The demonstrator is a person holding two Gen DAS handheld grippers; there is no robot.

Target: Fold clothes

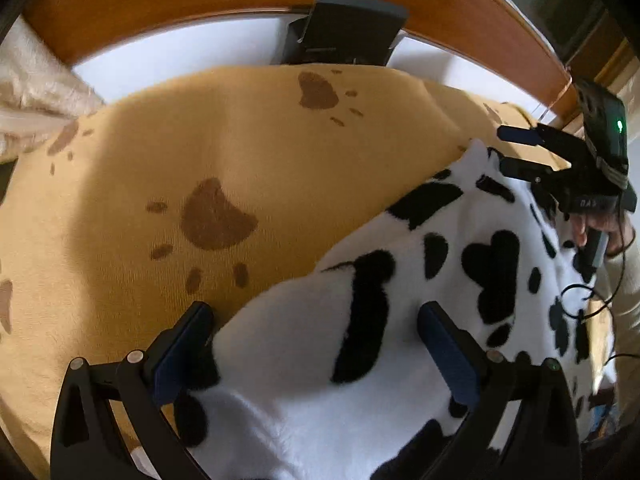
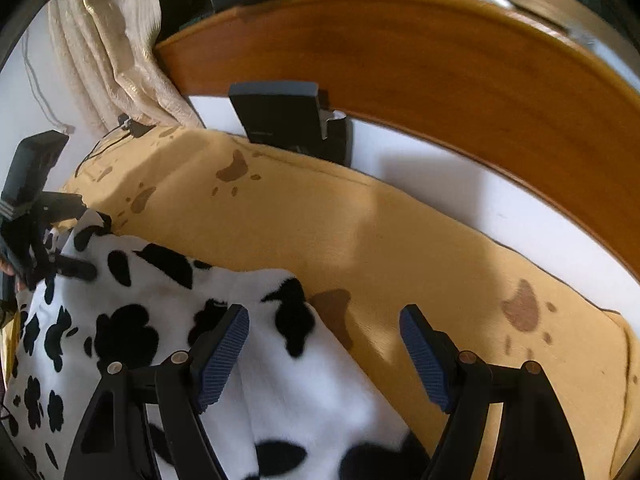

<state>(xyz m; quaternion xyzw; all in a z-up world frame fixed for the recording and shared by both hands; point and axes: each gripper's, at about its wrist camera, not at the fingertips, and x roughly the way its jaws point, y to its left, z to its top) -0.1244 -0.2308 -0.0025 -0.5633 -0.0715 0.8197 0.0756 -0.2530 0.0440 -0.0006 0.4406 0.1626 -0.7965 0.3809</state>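
A white fleece garment with black cow patches point(image 1: 400, 280) lies spread on a yellow blanket with brown paw prints point(image 1: 180, 152). My left gripper point(image 1: 316, 312) points steeply down over the garment's near edge. Its jaws stand wide apart, the fleece lying under and between them without being pinched. The right gripper point(image 1: 516, 151), held by a hand, is at the garment's far corner with its blue pads apart. In the right wrist view the right gripper point(image 2: 322, 316) is open over the garment's point(image 2: 160, 320) edge, where fleece meets the blanket point(image 2: 420, 240). The left gripper point(image 2: 78, 236) shows at the far left.
A wooden bed board point(image 2: 440, 64) curves behind a strip of white sheet point(image 2: 460, 184). A dark box point(image 2: 280, 116) stands at the blanket's far edge. Cream fabric point(image 2: 112, 40) hangs at the back left, and black cables point(image 1: 592, 300) trail near the hand.
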